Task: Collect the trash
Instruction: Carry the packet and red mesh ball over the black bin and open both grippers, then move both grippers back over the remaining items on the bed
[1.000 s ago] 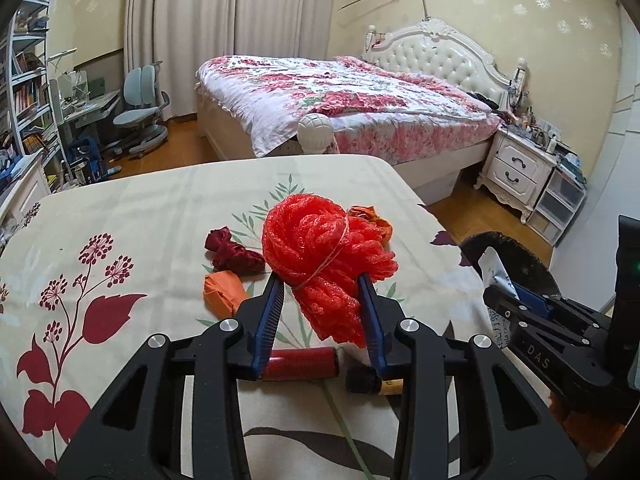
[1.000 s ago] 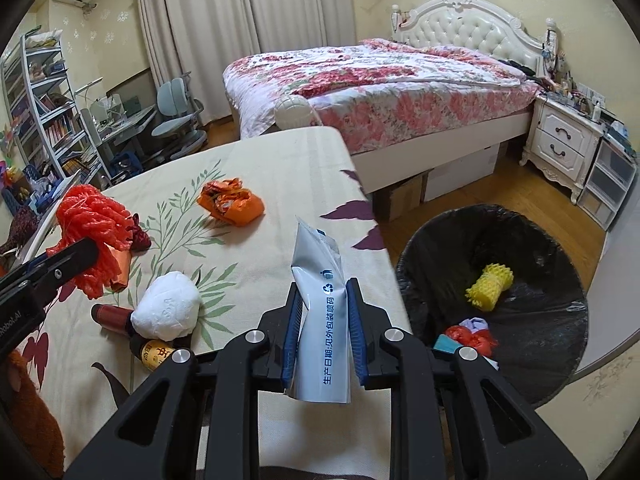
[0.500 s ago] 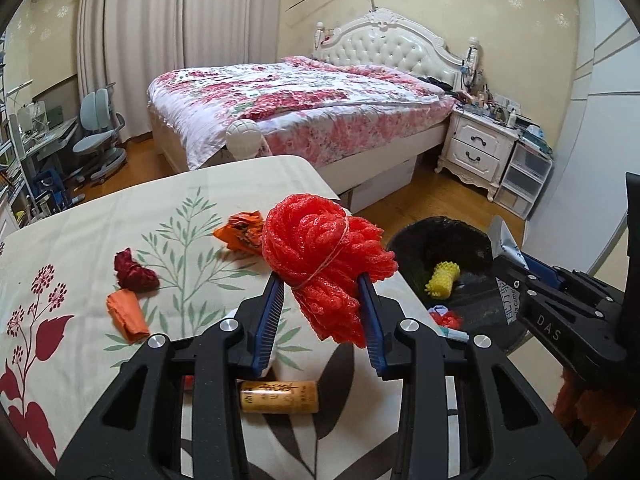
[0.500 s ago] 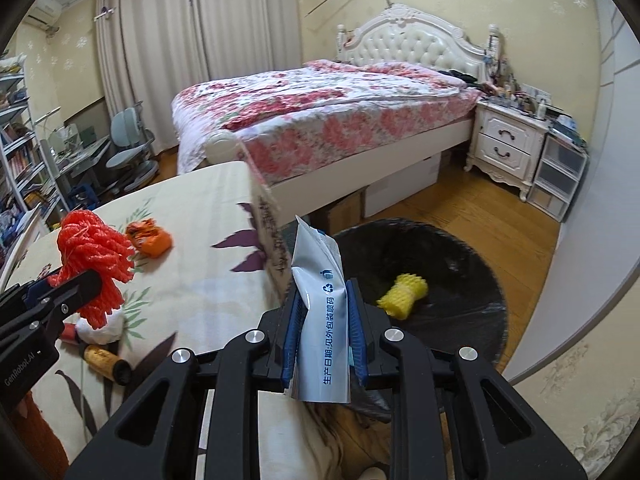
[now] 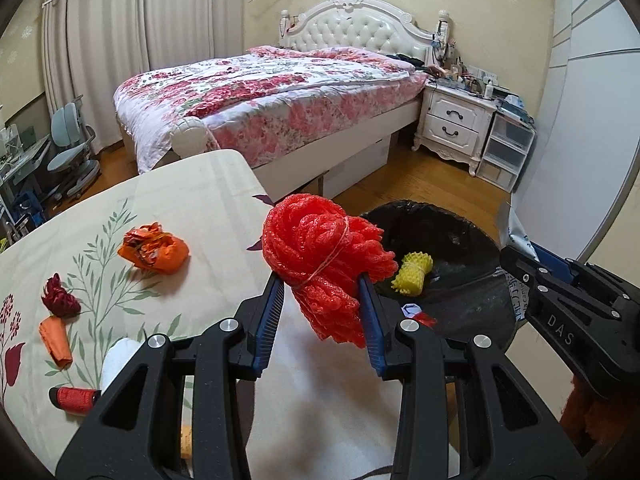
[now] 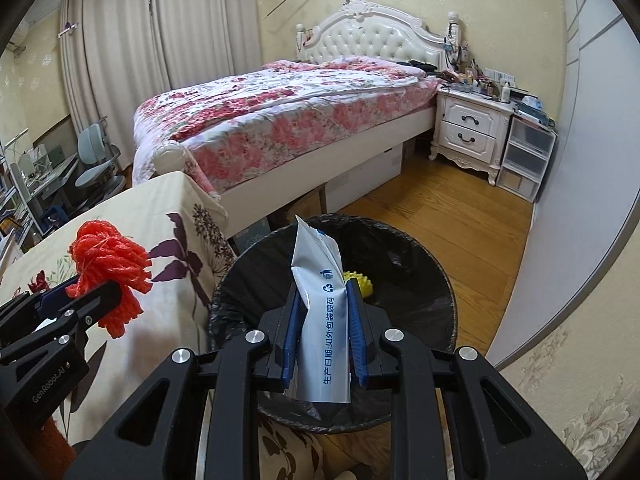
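Left tool (image 5: 322,316) clenched on a red foam net bundle (image 5: 320,256), tied round with a thin string and held up above the right edge of the table (image 5: 192,200). Right tool (image 6: 322,328) clamped tight on a silver-grey packet (image 6: 320,300) with blue printed characters, standing upright between the blue pads (image 6: 290,332), directly over the black-lined trash bin (image 6: 248,280).

Inside the bin, seen past the packet: a yellow foam net (image 6: 362,282). From the left wrist view, the same yellow net (image 5: 412,272) resting on the black liner, with a small white-and-red scrap (image 5: 416,314) near it at the bin's near side.

On the table's cream floral cloth: a crumpled orange wrapper (image 5: 154,246) near the middle, a dark red crumpled scrap (image 5: 60,302) further left, an orange scrap (image 5: 56,340) just below that one, a white lump (image 5: 116,364) partly hidden behind the left tool's frame, and a red cylinder (image 5: 74,398) lying flat at the near left edge.

Bin standing on the wooden floor (image 6: 460,216) just beside the table's right end. Beyond it, a bed (image 6: 280,120) with a floral cover and a white nightstand (image 6: 472,128) with 2 drawers.
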Demonstrator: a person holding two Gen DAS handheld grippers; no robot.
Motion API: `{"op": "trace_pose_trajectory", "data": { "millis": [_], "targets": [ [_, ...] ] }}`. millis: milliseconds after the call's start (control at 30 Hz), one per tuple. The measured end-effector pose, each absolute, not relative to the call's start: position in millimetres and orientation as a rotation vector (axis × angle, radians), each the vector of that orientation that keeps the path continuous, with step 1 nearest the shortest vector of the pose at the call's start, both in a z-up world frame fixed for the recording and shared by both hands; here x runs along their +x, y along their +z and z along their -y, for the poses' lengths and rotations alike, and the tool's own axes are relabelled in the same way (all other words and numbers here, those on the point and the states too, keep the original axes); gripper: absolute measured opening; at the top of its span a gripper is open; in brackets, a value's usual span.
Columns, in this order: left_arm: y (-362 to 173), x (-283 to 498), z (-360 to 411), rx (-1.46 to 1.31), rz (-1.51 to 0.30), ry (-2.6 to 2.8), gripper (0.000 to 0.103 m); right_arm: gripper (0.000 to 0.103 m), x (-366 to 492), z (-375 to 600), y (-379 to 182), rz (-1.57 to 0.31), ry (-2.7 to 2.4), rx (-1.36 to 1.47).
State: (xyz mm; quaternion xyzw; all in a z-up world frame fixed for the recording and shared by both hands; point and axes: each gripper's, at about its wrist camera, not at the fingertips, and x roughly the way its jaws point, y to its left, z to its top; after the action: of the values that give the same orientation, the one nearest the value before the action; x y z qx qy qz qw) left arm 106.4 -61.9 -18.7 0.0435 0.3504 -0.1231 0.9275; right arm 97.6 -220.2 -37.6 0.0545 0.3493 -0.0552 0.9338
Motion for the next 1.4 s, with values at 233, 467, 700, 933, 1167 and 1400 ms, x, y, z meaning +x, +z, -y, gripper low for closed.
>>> {"op": "trace_pose_trajectory", "data": {
  "millis": [233,467,700,933,1167,1400],
  "targets": [
    [-26,116,87,0.135,-0.714,-0.270,0.036,0.023,103,236,-46,-0.726,-0.136,0.134],
    [-36,132,101,0.149,-0.732,-0.282,0.036,0.023,109,247,-52,-0.740,-0.151,0.153],
    [-41,140,111,0.161,-0.743,-0.290,0.037,0.023,115,253,-58,-0.750,-0.161,0.169],
    [-46,147,116,0.177,-0.751,-0.294,0.038,0.023,119,254,-61,-0.759,-0.172,0.169],
    [-44,148,114,0.157,-0.758,-0.298,0.064,0.048,119,257,-59,-0.742,-0.212,0.162],
    [-38,140,107,0.144,-0.741,-0.274,0.083,0.066,113,258,-53,-0.722,-0.240,0.157]
  ]
}}
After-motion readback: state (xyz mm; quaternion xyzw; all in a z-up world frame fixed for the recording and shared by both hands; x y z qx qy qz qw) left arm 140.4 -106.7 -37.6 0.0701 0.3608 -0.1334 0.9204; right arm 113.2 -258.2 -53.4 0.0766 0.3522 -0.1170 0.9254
